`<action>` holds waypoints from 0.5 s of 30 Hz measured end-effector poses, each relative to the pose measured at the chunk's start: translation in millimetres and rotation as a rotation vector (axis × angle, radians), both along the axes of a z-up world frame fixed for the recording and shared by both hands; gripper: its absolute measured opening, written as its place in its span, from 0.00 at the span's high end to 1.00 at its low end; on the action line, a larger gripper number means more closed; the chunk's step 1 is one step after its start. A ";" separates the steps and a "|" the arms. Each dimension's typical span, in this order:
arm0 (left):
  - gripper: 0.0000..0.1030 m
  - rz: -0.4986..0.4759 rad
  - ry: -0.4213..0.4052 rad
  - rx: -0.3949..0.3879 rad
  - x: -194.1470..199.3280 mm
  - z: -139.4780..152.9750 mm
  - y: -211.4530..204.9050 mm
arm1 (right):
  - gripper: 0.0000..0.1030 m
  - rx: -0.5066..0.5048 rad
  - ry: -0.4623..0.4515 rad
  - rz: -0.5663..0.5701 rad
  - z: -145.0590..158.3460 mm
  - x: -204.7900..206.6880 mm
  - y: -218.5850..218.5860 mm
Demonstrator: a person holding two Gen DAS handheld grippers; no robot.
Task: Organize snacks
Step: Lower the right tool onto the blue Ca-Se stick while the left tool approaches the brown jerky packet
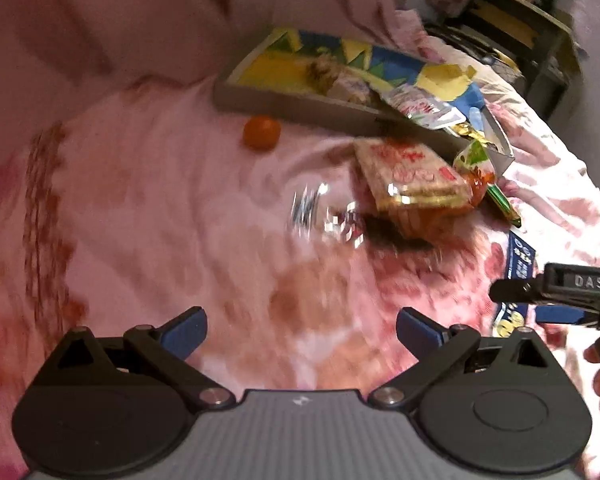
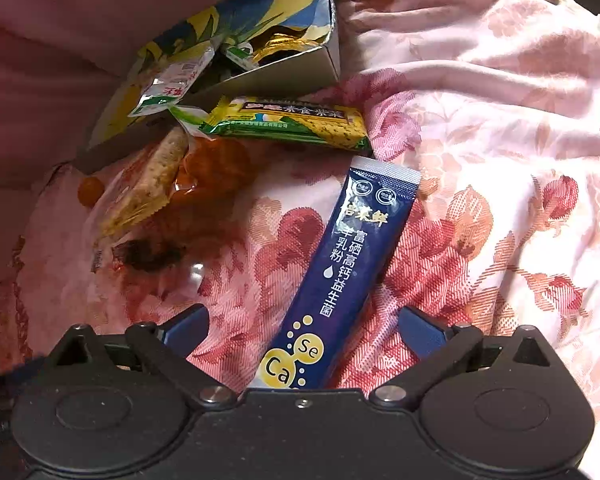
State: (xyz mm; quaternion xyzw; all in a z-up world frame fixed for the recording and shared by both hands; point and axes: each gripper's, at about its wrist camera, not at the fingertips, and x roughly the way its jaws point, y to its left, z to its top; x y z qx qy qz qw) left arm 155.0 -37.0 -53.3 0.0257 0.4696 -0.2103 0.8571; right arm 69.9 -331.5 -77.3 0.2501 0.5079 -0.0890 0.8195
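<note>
Both sets of tongs hovered over a bed covered in a pink floral bedspread point(image 2: 480, 128). The left tongs point(image 1: 300, 330) were wide open and held nothing, with only the bedspread between their blue-padded fingers point(image 1: 184, 334). The right tongs point(image 2: 302, 330) were also open, and a dark blue stick sachet point(image 2: 352, 264) lay flat on the bedspread between their fingers, its lower end hidden under the tool body, touching neither pad.

Snacks were scattered near a shallow cardboard box point(image 2: 236, 40) printed in blue and yellow, which sat at the far side of the bed. A white and red packet point(image 2: 168, 84) hung over the box's edge, and gold foil showed inside it. Just in front of the box lay a green and yellow corn-print packet point(image 2: 288, 122). Beside that lay a clear pack of crackers point(image 1: 414, 178) with an orange wrapper. A small orange fruit point(image 1: 261, 132) rested alone on the bedspread near the box. The left view was blurred by motion.
</note>
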 end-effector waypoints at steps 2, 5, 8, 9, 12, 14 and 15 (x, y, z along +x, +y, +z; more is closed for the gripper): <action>0.00 -0.035 -0.037 0.019 9.2 -0.7 -4.0 | 0.03 -0.010 -0.003 0.004 -0.4 -0.5 0.9; 0.00 -0.099 -0.077 0.013 22.8 -4.8 -7.5 | 0.05 -0.014 -0.007 0.009 -0.5 -0.9 2.3; 0.00 -0.176 -0.124 -0.011 34.1 -8.4 -10.6 | 0.06 -0.008 -0.016 0.015 -0.3 -0.5 3.1; 0.00 -0.213 -0.142 -0.014 37.4 -9.2 -12.6 | 0.06 -0.006 -0.019 0.018 -0.2 -0.7 3.4; 0.00 -0.357 -0.189 -0.029 46.2 -9.7 -20.6 | 0.06 -0.008 -0.023 0.028 0.0 0.7 5.9; 0.00 -0.463 -0.207 -0.038 52.4 -10.3 -26.3 | 0.06 -0.012 -0.023 0.035 0.0 2.1 8.1; 0.00 -0.514 -0.217 -0.036 55.1 -10.3 -29.7 | 0.06 -0.014 -0.024 0.039 0.1 2.4 9.0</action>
